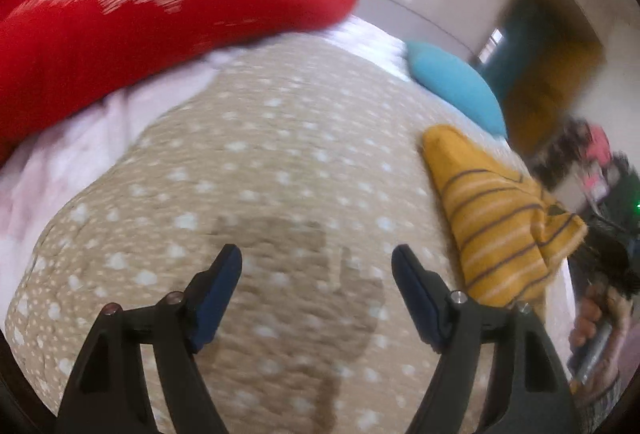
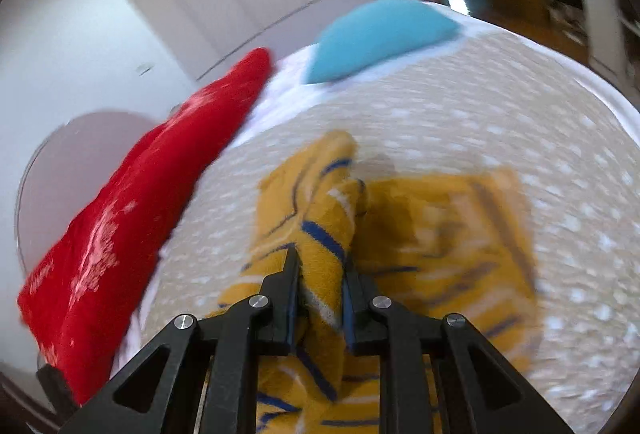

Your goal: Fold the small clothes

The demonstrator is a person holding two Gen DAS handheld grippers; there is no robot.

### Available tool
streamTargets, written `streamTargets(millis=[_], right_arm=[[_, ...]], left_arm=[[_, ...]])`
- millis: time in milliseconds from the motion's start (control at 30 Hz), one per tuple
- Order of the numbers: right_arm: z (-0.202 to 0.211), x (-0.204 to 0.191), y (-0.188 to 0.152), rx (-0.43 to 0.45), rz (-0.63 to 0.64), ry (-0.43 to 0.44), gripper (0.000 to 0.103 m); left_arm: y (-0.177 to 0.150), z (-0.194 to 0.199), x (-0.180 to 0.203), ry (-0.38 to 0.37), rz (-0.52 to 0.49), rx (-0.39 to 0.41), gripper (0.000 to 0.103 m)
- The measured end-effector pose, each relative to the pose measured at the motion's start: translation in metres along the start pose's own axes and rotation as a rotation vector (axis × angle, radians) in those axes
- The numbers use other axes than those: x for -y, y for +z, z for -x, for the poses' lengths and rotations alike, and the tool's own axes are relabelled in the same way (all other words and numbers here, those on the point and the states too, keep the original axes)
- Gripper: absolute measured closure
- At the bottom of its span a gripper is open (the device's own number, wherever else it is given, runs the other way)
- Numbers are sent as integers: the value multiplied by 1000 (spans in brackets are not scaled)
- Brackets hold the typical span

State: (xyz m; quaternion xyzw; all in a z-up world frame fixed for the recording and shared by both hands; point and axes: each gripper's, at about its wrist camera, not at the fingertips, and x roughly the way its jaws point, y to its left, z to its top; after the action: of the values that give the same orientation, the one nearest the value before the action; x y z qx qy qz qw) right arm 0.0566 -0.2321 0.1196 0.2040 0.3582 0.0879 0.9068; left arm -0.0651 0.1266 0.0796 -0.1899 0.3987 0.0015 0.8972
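Note:
A small yellow garment with dark and white stripes (image 2: 320,230) lies bunched on the beige dotted bedspread (image 2: 500,114). My right gripper (image 2: 320,262) is shut on a fold of it and holds that fold above the spread. In the left wrist view the same garment (image 1: 500,226) hangs at the right, and the right gripper with the hand holding it (image 1: 600,266) shows blurred at the far right edge. My left gripper (image 1: 316,258) is open and empty over bare bedspread (image 1: 280,154), to the left of the garment.
A red pillow (image 1: 120,18) lies at the back left on a white sheet (image 1: 80,154); it also shows in the right wrist view (image 2: 140,194). A turquoise pillow (image 1: 456,86) lies at the back right, also in the right wrist view (image 2: 380,34). White walls stand behind.

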Motion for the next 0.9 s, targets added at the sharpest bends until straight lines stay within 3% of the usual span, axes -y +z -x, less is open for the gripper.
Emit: streamTargets(millis=[67, 200, 333, 533, 600, 700, 767, 867, 900], right_arm=[[3, 32, -7, -10, -54, -8, 84], [0, 92, -20, -38, -206, 75, 84], [2, 118, -26, -38, -269, 152, 84], [25, 134, -30, 5, -268, 182, 95], [30, 139, -31, 10, -241, 133, 95], [37, 141, -32, -7, -217, 161, 95], [51, 134, -29, 20, -164, 143, 91], [79, 125, -27, 52, -89, 176, 89], [86, 119, -27, 58, -60, 199, 79]], left_arm=[[4, -4, 24, -24, -50, -35, 26], [7, -13, 65, -62, -116, -90, 26], [2, -28, 113, -87, -197, -136, 26], [-2, -63, 167, -154, -246, -189, 25], [-1, -80, 187, -179, -273, -195, 25], [-2, -113, 214, -140, -341, -221, 25], [-10, -130, 220, -103, -368, -243, 15], [-21, -146, 216, -83, -356, -296, 14], [-22, -145, 212, -99, -329, -310, 14]])
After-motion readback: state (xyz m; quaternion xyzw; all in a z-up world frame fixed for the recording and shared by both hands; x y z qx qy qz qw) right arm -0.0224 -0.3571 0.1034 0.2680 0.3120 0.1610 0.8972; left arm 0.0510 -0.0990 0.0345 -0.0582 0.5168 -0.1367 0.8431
